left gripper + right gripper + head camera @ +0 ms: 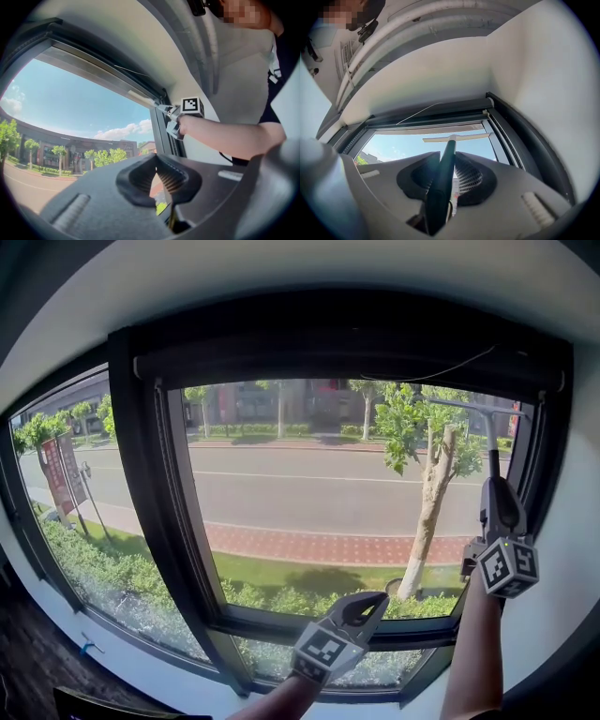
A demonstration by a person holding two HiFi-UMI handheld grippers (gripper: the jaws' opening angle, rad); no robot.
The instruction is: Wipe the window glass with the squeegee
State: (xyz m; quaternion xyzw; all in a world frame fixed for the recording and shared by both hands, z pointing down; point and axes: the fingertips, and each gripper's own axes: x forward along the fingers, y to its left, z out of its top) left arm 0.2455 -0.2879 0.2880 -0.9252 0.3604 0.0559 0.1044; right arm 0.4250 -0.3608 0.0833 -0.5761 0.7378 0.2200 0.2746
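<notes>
Right claw (446, 158) clamped on squeegee (450, 144) handle, left claw (156, 165) closed, empty

The head view faces the window (309, 474) from close by. Both gripper views look up along their fingers (471, 176) at its top corner. All three show the squeegee (469, 407).

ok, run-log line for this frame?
right gripper: shut on squeegee handle | blade: top right of window glass | left gripper: shut, empty, held low
</notes>
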